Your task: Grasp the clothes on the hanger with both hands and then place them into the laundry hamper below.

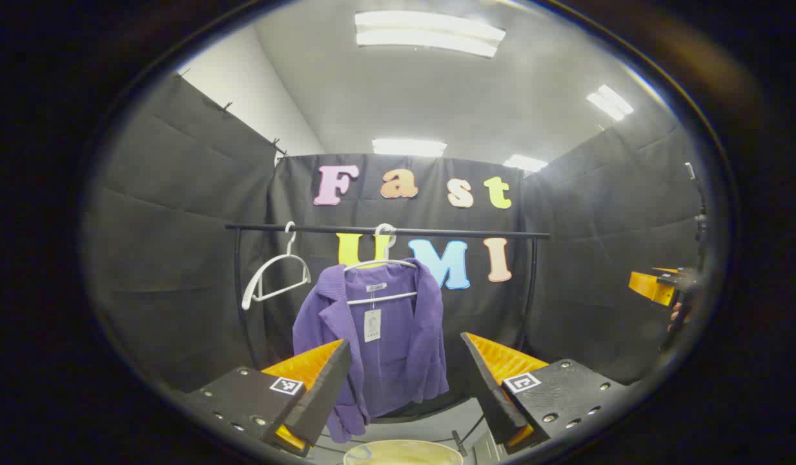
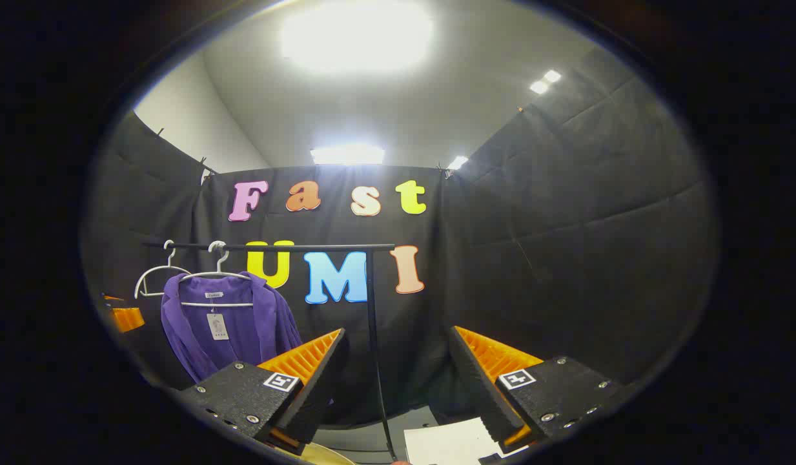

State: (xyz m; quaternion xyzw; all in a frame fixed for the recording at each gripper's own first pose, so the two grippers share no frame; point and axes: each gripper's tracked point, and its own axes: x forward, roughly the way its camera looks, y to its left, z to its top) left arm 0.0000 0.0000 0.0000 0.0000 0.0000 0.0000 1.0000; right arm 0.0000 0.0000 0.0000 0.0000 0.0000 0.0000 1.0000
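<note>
The left gripper is open, its two fingers spread wide with nothing between them, and it points at the clothes rail; the right gripper is likewise open and empty, aimed past the rail's right-hand upright toward the booth wall. The purple jacket hangs on a white hanger near the middle of the rail, well apart from both grippers, with a tag at its collar. An empty white hanger hangs beside it, and the hamper rim shows below the jacket.
</note>
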